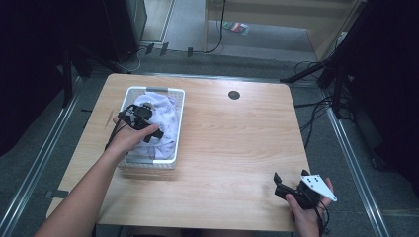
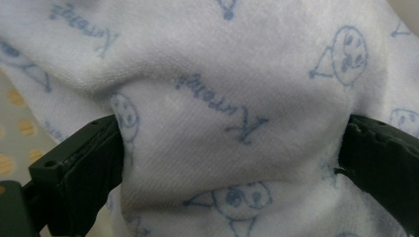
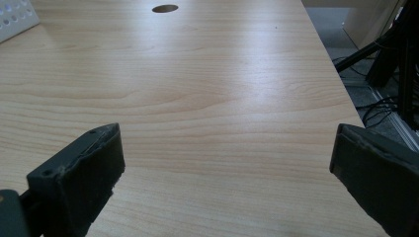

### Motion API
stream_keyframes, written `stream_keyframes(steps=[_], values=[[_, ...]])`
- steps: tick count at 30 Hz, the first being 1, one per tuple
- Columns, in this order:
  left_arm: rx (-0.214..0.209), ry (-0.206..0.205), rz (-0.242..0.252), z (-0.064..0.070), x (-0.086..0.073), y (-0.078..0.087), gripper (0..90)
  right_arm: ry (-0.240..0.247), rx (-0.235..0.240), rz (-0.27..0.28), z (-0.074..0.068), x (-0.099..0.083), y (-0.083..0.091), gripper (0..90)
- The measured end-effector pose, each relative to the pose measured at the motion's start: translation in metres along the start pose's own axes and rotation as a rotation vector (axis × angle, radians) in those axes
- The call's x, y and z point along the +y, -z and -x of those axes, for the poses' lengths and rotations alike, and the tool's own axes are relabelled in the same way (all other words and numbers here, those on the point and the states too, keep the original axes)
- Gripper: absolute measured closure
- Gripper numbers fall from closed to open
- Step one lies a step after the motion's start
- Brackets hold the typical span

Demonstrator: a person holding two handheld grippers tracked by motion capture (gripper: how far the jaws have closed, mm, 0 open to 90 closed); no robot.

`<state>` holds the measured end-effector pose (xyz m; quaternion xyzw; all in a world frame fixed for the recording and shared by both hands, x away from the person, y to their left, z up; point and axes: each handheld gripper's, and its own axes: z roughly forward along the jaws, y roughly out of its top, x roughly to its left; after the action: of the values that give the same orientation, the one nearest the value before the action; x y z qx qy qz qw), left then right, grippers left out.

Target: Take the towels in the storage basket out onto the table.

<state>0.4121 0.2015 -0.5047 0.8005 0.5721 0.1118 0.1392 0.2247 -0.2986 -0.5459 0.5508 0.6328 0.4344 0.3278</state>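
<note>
Left gripper (image 1: 141, 121) down in the white basket (image 1: 129, 94), jaws spread wide around a fold of the printed cloth (image 2: 222, 98) but not yet clenched, right gripper (image 1: 289, 190) released and idle above the table (image 1: 237, 143); cloth not lifted out, likely early.

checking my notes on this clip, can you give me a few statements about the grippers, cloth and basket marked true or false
1. The white cloth lies in the white basket. True.
2. The left gripper has its jaws apart with cloth bulging between them. True.
3. The right gripper is gripping the cloth. False: its jaws stand open over the bare wooden table, with nothing between them.
4. The basket sits at the table's right edge. False: it sits on the left part, near the far side.
5. The cloth is plain. False: it carries blue drawings and lettering.
</note>
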Motion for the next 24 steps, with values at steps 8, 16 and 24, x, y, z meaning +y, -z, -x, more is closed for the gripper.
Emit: stream_keyframes(steps=[8,16,24], values=[[-0.033,-0.032,-0.011,0.0,-0.003,-0.009,0.0,0.008,-0.003,-0.004,-0.001,0.0,-0.001,0.1],[-0.066,-0.043,-0.048,-0.003,-0.001,-0.013,0.0,0.014,0.006,-0.013,-0.002,0.0,-0.002,0.1],[-0.115,-0.071,-0.057,-0.001,0.001,-0.007,25.6,0.012,0.017,-0.014,-0.001,0.001,-0.002,0.1]])
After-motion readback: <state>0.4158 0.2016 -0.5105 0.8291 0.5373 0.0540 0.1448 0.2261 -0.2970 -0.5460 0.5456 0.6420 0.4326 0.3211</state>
